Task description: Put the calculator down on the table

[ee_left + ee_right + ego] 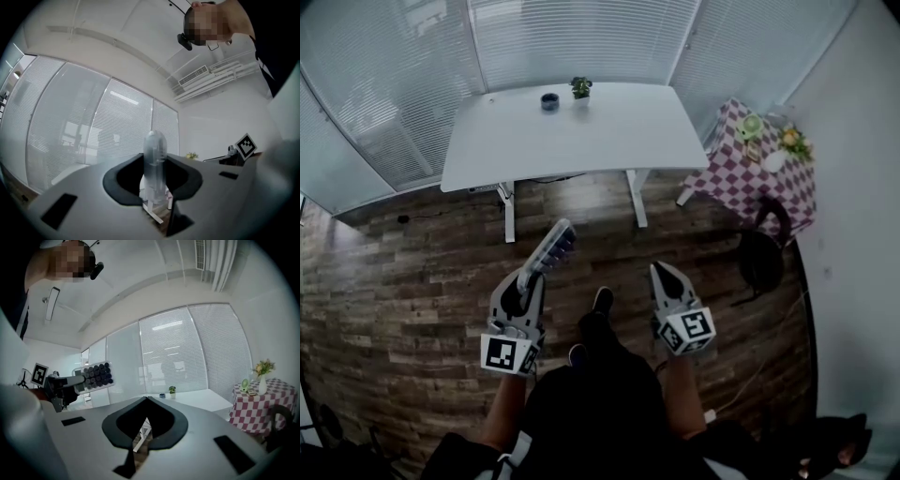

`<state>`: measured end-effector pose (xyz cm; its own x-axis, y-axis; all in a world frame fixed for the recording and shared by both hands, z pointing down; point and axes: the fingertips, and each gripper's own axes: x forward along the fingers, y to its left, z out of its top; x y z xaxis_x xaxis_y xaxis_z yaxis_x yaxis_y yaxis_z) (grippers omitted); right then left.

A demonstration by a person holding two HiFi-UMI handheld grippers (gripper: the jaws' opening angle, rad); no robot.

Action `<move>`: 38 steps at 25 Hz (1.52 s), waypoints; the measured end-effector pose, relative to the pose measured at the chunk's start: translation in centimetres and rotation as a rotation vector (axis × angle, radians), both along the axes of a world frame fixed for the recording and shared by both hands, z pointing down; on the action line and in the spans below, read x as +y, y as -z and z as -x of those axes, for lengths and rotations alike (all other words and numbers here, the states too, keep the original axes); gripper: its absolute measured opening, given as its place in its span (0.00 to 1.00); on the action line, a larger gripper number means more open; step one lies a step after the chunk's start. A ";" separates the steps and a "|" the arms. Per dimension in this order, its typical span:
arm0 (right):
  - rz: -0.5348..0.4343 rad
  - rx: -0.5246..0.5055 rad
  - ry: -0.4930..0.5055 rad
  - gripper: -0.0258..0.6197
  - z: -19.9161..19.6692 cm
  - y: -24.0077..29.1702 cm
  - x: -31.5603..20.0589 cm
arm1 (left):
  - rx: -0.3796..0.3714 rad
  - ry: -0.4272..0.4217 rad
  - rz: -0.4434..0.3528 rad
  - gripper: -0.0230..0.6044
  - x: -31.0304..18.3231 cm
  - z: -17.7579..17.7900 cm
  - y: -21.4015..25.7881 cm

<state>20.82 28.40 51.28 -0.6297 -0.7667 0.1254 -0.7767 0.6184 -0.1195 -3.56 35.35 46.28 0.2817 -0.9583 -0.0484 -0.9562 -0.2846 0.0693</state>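
The left gripper is clenched on the calculator, its jaws pinching the near end. The rest of the calculator juts out ahead of the jaws, past their tips, up in the air over the wooden floor. From the left gripper view the calculator stands edge-on between the jaws as a narrow upright strip. From the right gripper view it shows off to that gripper's left, key side facing over, with rows of dark round keys.

The right gripper is level with the left one and well apart from it on its right. Its jaws are closed tip to tip with nothing between them.

The white table lies well ahead of both grippers, across a stretch of floor. At its far edge, straight ahead of the left gripper, stand a dark cup and a small potted plant just beside each other. A checkered table sits ahead and to the right of the right gripper.
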 end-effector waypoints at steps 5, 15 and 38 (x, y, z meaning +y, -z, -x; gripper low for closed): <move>-0.010 -0.014 0.020 0.05 1.1 0.1 -2.9 | 0.015 0.019 -0.020 0.20 -2.2 1.0 0.1; 0.000 -0.055 0.020 0.05 1.0 0.9 -10.6 | 0.110 0.023 0.031 0.20 -10.2 1.3 -0.9; 0.007 -0.100 0.144 0.05 0.7 1.8 -29.3 | 0.046 0.114 0.003 0.20 -27.2 -1.2 2.1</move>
